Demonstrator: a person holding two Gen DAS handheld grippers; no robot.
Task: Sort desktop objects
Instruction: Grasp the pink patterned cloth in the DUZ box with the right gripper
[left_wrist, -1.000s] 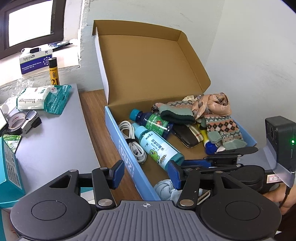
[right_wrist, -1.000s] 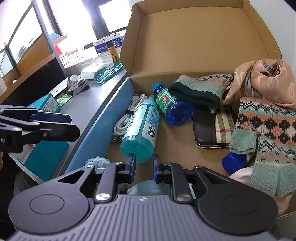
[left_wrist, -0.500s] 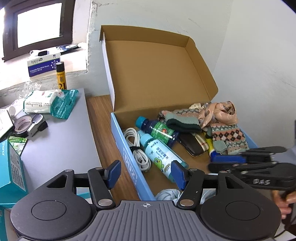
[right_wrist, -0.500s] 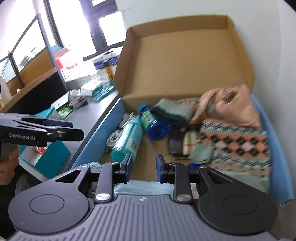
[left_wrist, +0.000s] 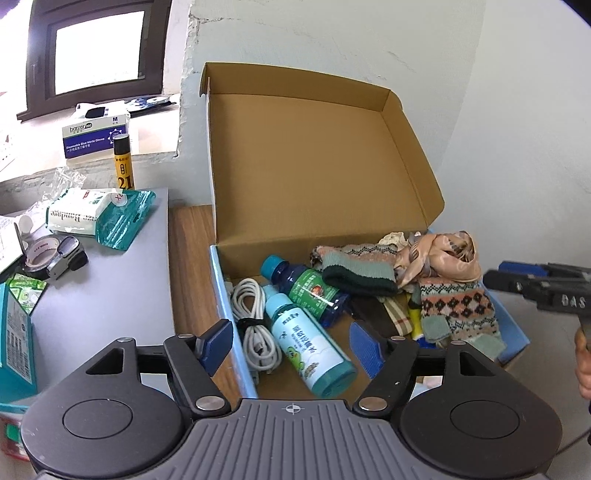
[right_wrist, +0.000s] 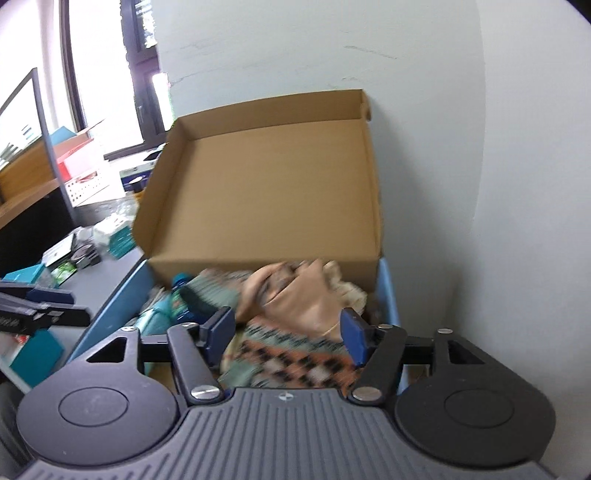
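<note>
while our right gripper (right_wrist: 288, 338) hangs wide above the scarf (right_wrist: 295, 295), our left gripper (left_wrist: 291, 345), also wide, straddles the teal bottle (left_wrist: 308, 343) lying lengthwise away from us.

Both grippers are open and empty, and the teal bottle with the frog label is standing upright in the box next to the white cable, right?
Not quite: the left wrist view shows the teal bottle lying on its side, not upright, in the box beside the white cable. The left gripper and right gripper are indeed open and empty.

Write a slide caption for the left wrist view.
Open left claw above a cardboard box holding two bottles, a white cable, knitwear and a scarf.
</note>
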